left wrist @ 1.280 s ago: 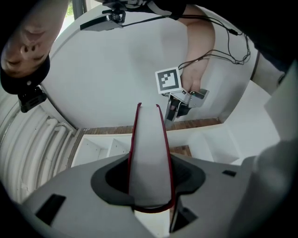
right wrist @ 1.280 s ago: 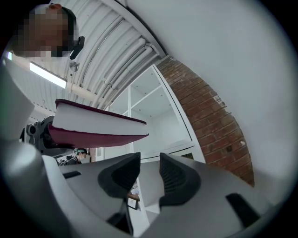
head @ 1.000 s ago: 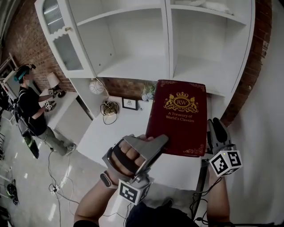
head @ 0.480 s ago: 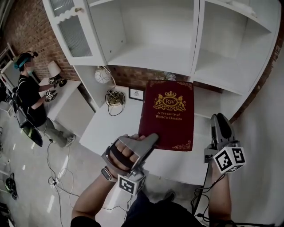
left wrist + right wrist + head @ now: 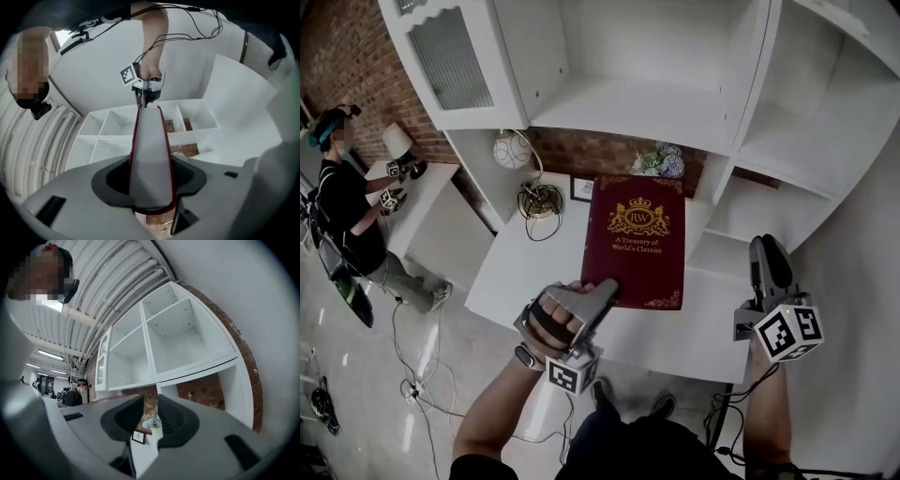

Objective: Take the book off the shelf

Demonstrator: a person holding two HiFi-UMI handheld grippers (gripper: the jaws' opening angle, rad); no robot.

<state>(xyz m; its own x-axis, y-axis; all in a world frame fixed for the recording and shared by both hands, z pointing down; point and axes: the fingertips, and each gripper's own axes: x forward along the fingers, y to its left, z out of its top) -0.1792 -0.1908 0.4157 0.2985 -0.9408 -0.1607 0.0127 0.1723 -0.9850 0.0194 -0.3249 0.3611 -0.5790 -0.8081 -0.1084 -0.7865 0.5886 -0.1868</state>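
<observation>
The dark red book is off the shelf and out in the air, front cover facing up, gold crest and the title "A Treasury of World's Classics" plain to read. It hangs over the white table, in front of the shelf unit. The left gripper has it by the lower left corner. In the left gripper view the pale page edge of the book runs straight between the jaws, a red cover on either side, and the left gripper pinches down on it with its dark pads.

Over on the right, the right gripper hangs off the book's right edge, apart from it. In its own view, the right gripper shows a narrow gap between the jaws. They have just been closing, with nothing between them.

Behind the book, at the back of the table, sit a small framed picture, a bunch of flowers, a coil of cable and a round white lamp. Far left, another person stands at a second white table before the brick wall.
</observation>
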